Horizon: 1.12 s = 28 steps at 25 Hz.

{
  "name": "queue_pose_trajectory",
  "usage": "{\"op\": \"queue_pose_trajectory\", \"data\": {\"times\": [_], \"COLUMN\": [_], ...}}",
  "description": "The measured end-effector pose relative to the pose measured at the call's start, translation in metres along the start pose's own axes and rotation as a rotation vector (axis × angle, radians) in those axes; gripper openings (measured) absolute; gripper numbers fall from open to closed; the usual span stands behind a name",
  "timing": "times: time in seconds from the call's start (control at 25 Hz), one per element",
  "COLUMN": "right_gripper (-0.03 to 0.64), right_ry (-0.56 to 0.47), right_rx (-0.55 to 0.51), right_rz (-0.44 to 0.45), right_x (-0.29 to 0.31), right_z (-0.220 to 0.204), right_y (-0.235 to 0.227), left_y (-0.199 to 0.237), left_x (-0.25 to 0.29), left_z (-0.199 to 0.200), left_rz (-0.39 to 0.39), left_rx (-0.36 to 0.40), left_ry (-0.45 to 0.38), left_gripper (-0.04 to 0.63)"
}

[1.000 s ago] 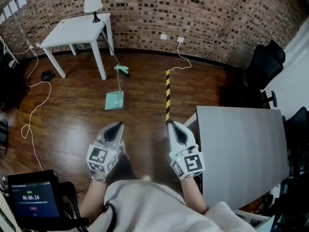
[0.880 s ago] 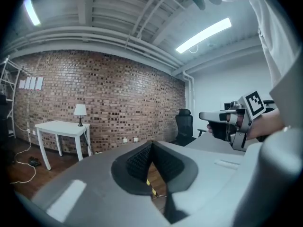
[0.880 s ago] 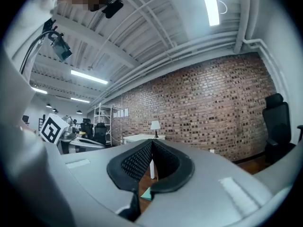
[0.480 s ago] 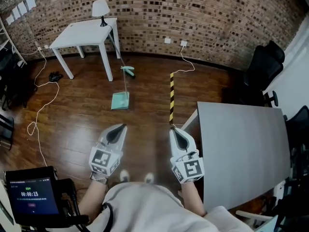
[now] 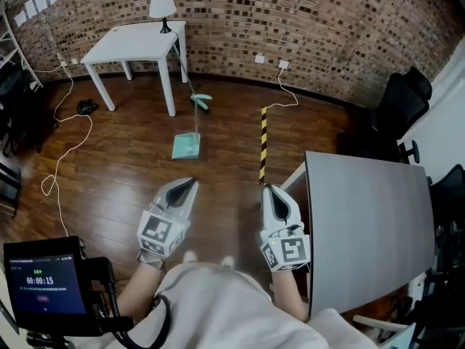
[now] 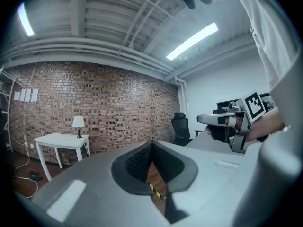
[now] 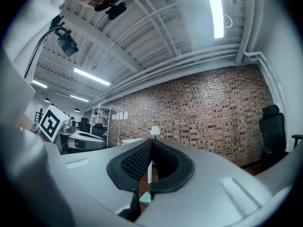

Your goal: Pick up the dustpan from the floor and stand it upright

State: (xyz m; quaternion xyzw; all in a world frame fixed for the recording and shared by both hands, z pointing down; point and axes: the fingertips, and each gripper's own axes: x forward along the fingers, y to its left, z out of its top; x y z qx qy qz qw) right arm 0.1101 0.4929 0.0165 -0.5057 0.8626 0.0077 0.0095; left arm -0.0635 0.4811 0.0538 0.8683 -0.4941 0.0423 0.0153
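Observation:
A teal dustpan [image 5: 186,146] lies flat on the wooden floor in the head view, its thin handle running away toward a teal broom head [image 5: 201,100]. Both grippers are held level well short of it, above the floor. My left gripper [image 5: 190,183] is shut with nothing in it, and its ribbed pads [image 6: 142,161] meet. My right gripper [image 5: 267,189] is shut and empty too. Below its closed jaws, the right gripper view shows a corner of the dustpan [image 7: 145,197]. Each gripper view also catches the other gripper at its side.
A white table [image 5: 138,42] with a lamp [image 5: 162,6] stands by the brick wall, with the broom handle leaning on it. A grey table [image 5: 363,217] is close on the right. A yellow-black strip [image 5: 263,140] and cables [image 5: 65,144] lie on the floor. An office chair [image 5: 396,104] stands far right.
The person has walked forward, so the dustpan and table sit slightly nearer. Both grippers moved ahead with the body and stayed shut.

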Motion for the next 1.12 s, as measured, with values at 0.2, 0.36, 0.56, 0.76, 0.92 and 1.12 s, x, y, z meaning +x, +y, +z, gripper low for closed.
{"op": "queue_pose_trajectory", "data": {"times": [0.2, 0.36, 0.56, 0.76, 0.92, 1.12], "right_gripper": [0.011, 0.011, 0.011, 0.011, 0.011, 0.011], "right_ry": [0.027, 0.045, 0.062, 0.08, 0.099, 0.095], "right_rx": [-0.02, -0.016, -0.012, -0.025, -0.029, -0.019], "right_rz": [-0.026, -0.032, -0.04, -0.04, -0.044, -0.048], "right_x": [0.012, 0.022, 0.028, 0.038, 0.043, 0.043], "right_z": [-0.003, -0.005, -0.012, -0.015, -0.019, -0.025], "right_y": [-0.002, -0.002, 0.0, 0.004, 0.008, 0.011], "left_y": [0.006, 0.011, 0.015, 0.03, 0.035, 0.035], "left_x": [0.007, 0.012, 0.016, 0.016, 0.014, 0.011], "left_z": [0.0, 0.004, 0.004, 0.003, 0.005, -0.003], "left_rz": [-0.024, -0.035, -0.054, -0.044, -0.049, -0.053], "left_rx": [0.003, -0.001, 0.002, -0.003, 0.009, -0.001], "left_ry": [-0.019, -0.025, -0.032, -0.031, -0.033, -0.024], "left_gripper": [0.0, 0.0, 0.0, 0.0, 0.0, 0.0]}}
